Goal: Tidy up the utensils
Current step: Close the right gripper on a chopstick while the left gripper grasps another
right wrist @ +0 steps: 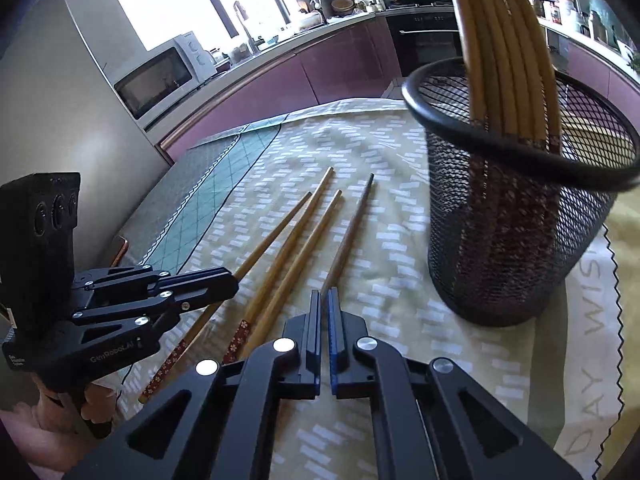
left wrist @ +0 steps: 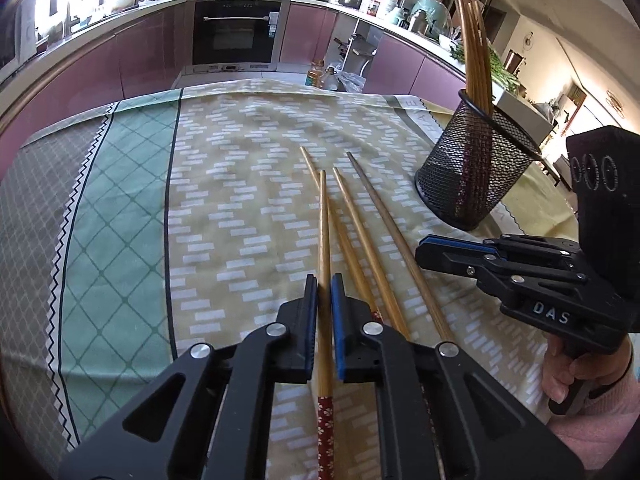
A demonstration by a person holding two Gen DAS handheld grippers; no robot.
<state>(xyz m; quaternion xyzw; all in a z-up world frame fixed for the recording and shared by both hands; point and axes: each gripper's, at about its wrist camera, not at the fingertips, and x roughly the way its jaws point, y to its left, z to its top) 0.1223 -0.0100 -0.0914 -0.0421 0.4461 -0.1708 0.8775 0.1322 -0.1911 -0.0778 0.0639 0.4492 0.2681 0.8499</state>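
Note:
Several wooden chopsticks with red flowered handles lie side by side on the patterned cloth (left wrist: 224,208). My left gripper (left wrist: 325,280) is shut on the leftmost chopstick (left wrist: 323,220), which runs straight out between the blue pads. The right wrist view shows that left gripper (right wrist: 236,278) low over the same chopstick (right wrist: 276,228). My right gripper (right wrist: 324,294) is shut, with its tips at the darker rightmost chopstick (right wrist: 354,220); that stick passes under the left finger and none shows between the pads. A black mesh cup (left wrist: 476,188) (right wrist: 512,248) at the right holds several upright chopsticks (left wrist: 476,60) (right wrist: 508,60).
A person's hand (left wrist: 568,376) in a pink sleeve holds the right gripper (left wrist: 420,248). Two loose chopsticks (left wrist: 360,232) lie between the grippers. Behind the table's far edge stand bottles (left wrist: 324,76), purple cabinets, an oven (left wrist: 236,36) and a microwave (right wrist: 156,80).

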